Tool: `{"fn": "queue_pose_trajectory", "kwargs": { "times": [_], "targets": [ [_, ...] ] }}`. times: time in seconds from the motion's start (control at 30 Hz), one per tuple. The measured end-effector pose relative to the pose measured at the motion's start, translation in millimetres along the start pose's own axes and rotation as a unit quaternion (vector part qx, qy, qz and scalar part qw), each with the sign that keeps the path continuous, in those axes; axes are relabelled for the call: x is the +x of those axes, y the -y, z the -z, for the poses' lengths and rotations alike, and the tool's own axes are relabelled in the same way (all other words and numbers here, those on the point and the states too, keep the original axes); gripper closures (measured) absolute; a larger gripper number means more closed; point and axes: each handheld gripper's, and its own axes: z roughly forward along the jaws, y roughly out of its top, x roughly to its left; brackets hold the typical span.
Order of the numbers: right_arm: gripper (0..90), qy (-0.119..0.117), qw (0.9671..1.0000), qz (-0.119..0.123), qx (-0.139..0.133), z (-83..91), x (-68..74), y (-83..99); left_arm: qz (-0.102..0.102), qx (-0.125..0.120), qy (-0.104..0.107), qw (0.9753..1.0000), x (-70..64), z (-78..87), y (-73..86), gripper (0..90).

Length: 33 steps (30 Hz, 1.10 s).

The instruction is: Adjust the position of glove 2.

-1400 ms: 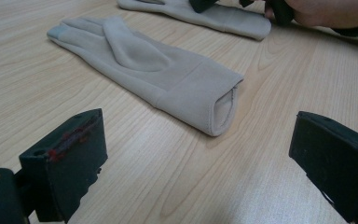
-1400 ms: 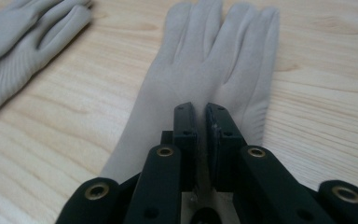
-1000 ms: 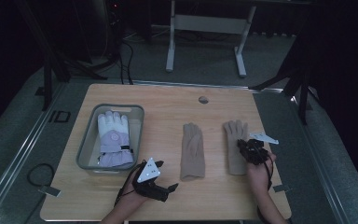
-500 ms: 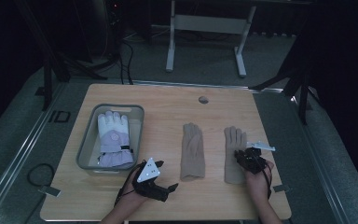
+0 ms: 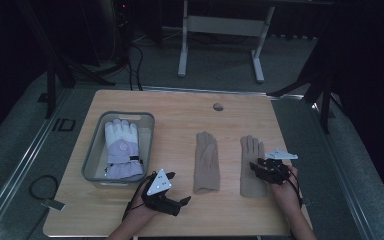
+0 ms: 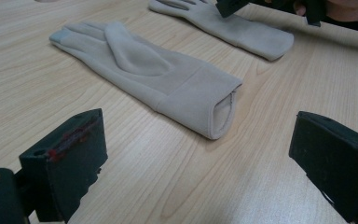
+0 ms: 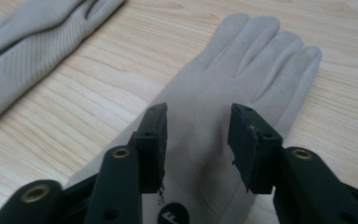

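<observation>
High view looks down; gripper views skim the beige gloves (image 5: 252, 167) closely

The left gripper (image 5: 182, 201) is held low near the table's front edge, jaws spread wide; the right gripper (image 5: 254, 167) (jaws parted more narrowly) is angled downward.

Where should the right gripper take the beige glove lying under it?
Probably at the palm, from straight above. The right beige glove lies flat on the table, fingertips pointing away, and the right gripper stands open over its middle, one of its fingers on each side. A downward pinch there should bunch the thin fabric.
</observation>
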Motion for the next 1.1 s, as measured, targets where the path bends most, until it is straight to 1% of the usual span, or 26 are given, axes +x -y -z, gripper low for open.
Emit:
{"fn": "queue_pose_trajectory", "kwargs": {
  "times": [0.03, 0.1, 0.17, 0.2, 0.27, 0.3, 0.33, 0.37, 0.43, 0.47, 0.5, 0.53, 0.57, 0.73, 0.87, 0.97, 1.1],
  "targets": [
    [55.1, 0.003, 1.0, 0.0, 0.0, -0.5, -0.7, 1.1, -0.001, 0.0, -0.001, 1.0, -0.2, 0.0, 0.0, 4.0],
    [53.1, 0.0, 1.0, -0.001, 0.009, -2.8, -1.3, 4.0, -0.001, -0.001, 0.001, 1.0, -0.3, 0.3, 0.0, 4.0],
    [54.0, 0.002, 0.9999, 0.0, 0.014, -6.4, -0.9, 8.6, -0.001, 0.0, 0.0, 1.0, -0.5, 0.4, 0.1, 4.0],
    [56.1, 0.002, 0.9999, 0.001, 0.011, -7.9, -0.4, 11.1, -0.002, 0.0, 0.0, 1.0, -0.1, 0.5, 0.1, 4.0],
    [65.1, 0.006, 1.0, -0.004, 0.004, -7.5, 1.2, 12.6, -0.001, 0.0, 0.0, 1.0, 0.0, 0.2, 0.3, 4.0],
    [65.1, 0.006, 1.0, -0.004, 0.004, -7.5, 1.2, 12.6, -0.001, 0.0, 0.0, 1.0, 0.0, 0.2, 0.3, 4.0],
    [70.6, 0.008, 0.9999, -0.013, 0.007, -7.1, 1.9, 12.0, -0.001, 0.001, 0.001, 1.0, -0.2, -0.3, 0.7, 4.0],
    [76.8, 0.016, 0.9995, -0.026, 0.008, -7.3, 3.4, 11.1, -0.002, 0.002, 0.002, 1.0, -0.6, -0.5, 0.7, 4.0],
    [80.9, 0.027, 0.9988, -0.04, 0.005, -8.1, 5.5, 10.5, -0.004, 0.002, 0.003, 1.0, -1.5, -0.9, 0.8, 4.0],
    [82.3, 0.034, 0.9985, -0.043, 0.005, -8.5, 6.9, 10.1, -0.005, 0.001, 0.003, 1.0, -1.8, -0.9, 0.7, 4.0],
    [83.3, 0.041, 0.9983, -0.041, 0.006, -8.5, 8.9, 9.0, -0.006, 0.001, 0.002, 1.0, -1.8, -0.9, 0.6, 4.0],
    [83.9, 0.048, 0.9981, -0.039, 0.005, -8.3, 10.8, 7.6, -0.005, 0.002, 0.002, 1.0, -1.6, -0.9, 0.6, 4.0],
    [84.2, 0.051, 0.9978, -0.044, 0.002, -7.6, 12.1, 6.2, -0.004, 0.0, 0.003, 1.0, -1.5, -0.9, 0.6, 4.0],
    [84.2, 0.055, 0.9963, -0.064, -0.018, -0.9, 16.5, -7.0, -0.003, 0.0, 0.001, 1.0, -0.7, -0.2, 0.5, 4.0],
    [84.2, 0.058, 0.9941, -0.084, -0.038, 6.8, 18.7, -21.6, -0.003, 0.0, 0.0, 1.0, -0.6, 0.3, 0.2, 4.0],
    [84.2, 0.058, 0.9934, -0.089, -0.045, 11.0, 22.0, -30.5, -0.003, -0.001, 0.0, 1.0, -0.5, 0.8, 0.1, 4.0],
    [84.2, 0.058, 0.9929, -0.088, -0.055, 15.7, 30.0, -42.6, -0.003, -0.001, -0.001, 1.0, -0.2, 1.1, -0.1, 4.0]
  ]
}}
